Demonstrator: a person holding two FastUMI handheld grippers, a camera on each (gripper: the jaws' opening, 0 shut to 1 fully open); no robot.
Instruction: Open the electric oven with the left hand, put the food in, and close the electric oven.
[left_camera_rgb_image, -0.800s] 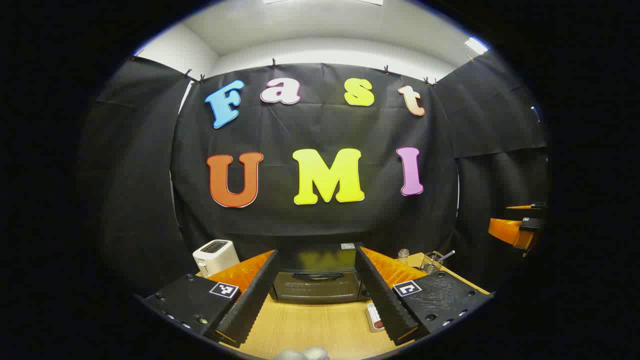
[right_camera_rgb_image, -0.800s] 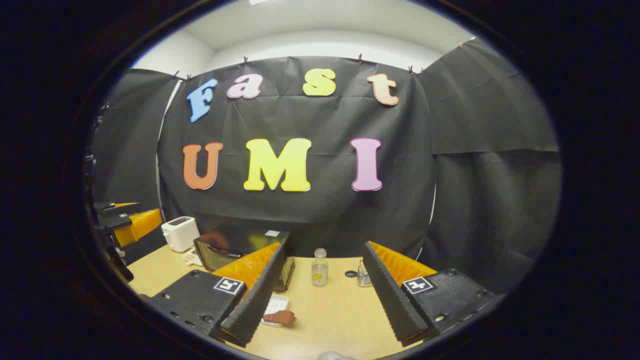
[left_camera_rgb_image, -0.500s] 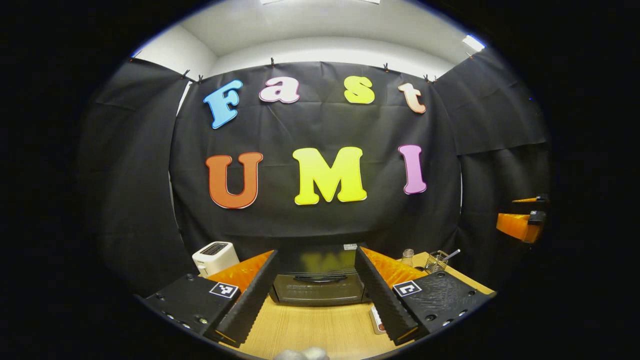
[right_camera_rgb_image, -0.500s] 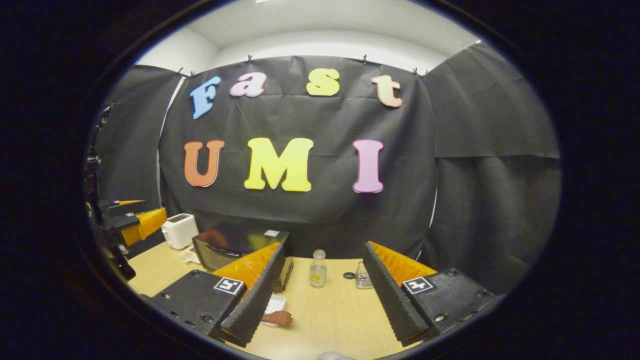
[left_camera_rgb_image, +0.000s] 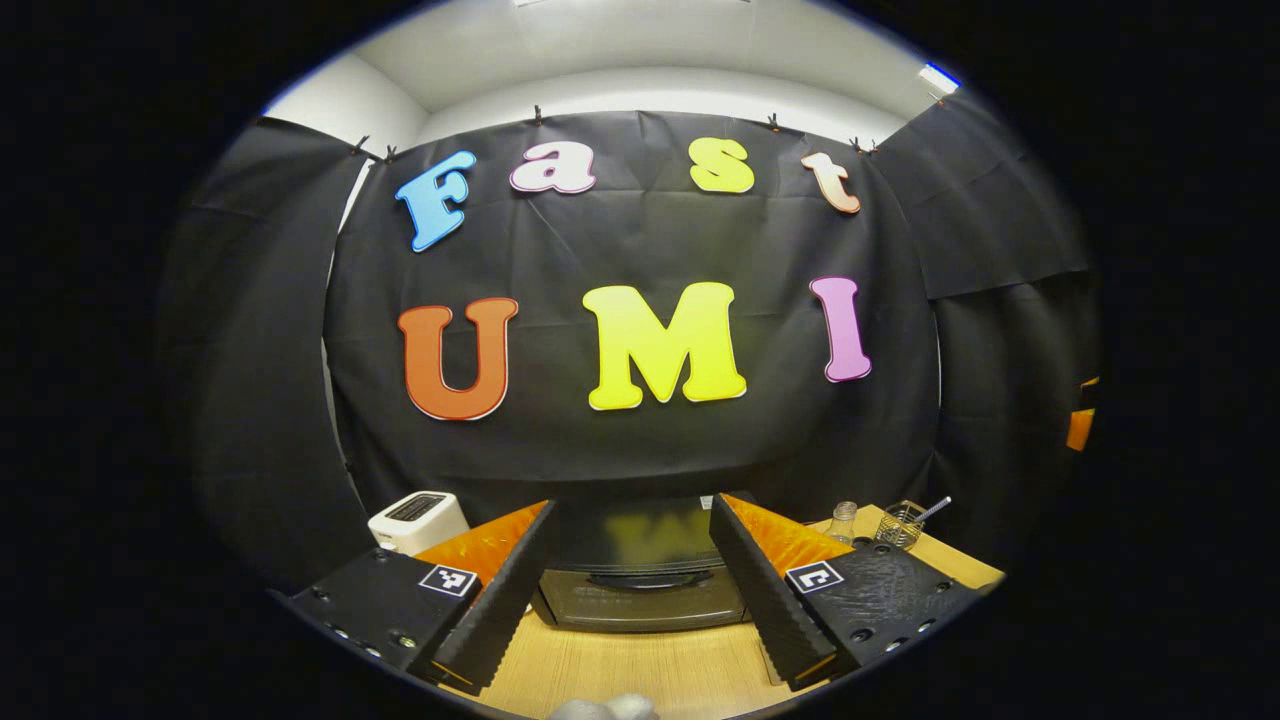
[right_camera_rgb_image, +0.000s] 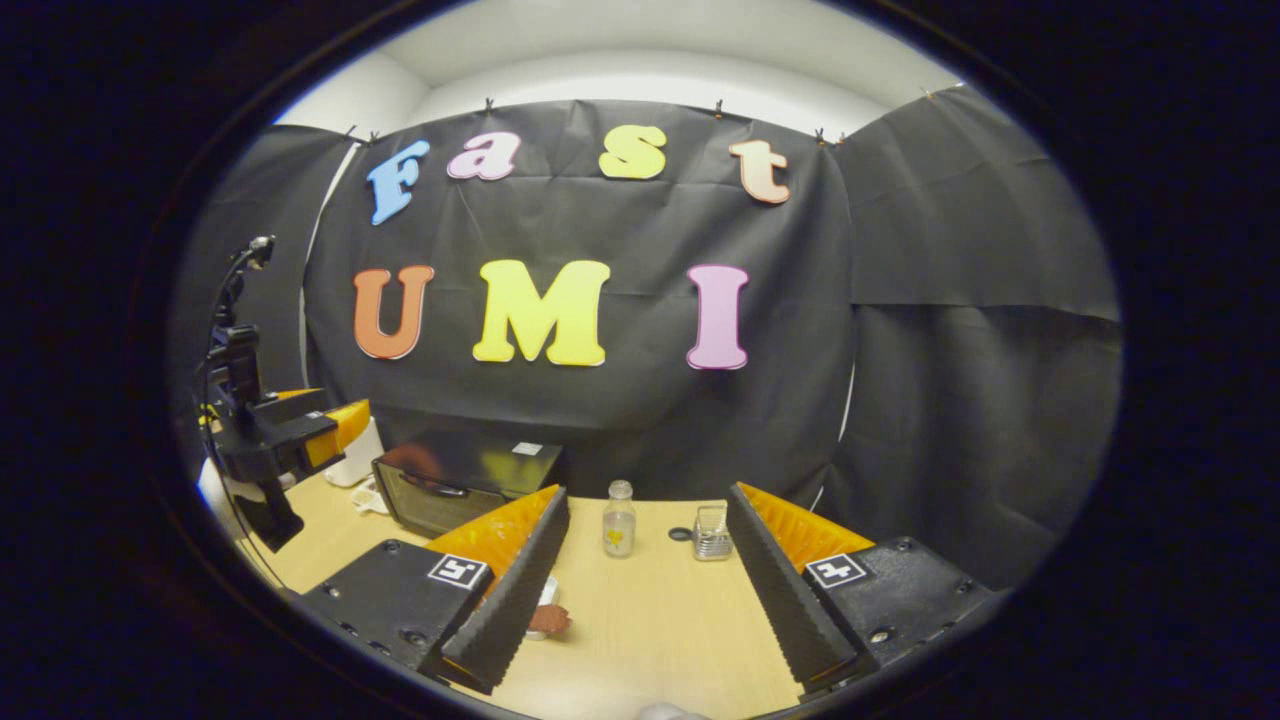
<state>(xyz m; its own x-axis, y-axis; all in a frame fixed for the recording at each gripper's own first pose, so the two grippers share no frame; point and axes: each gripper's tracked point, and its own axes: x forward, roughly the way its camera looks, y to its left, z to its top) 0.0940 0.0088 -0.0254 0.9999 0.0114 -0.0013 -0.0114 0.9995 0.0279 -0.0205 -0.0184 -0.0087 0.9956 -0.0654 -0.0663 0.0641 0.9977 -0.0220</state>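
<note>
You're on the approach: the black electric oven (left_camera_rgb_image: 640, 580) sits shut on the wooden bench (left_camera_rgb_image: 640, 670), framed by your left gripper (left_camera_rgb_image: 630, 590), jaws wide open and empty. Next, reach its door handle (left_camera_rgb_image: 638, 579).

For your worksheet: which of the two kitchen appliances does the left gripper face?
The black electric oven, framed between its fingers; the white toaster stands off left.
</note>
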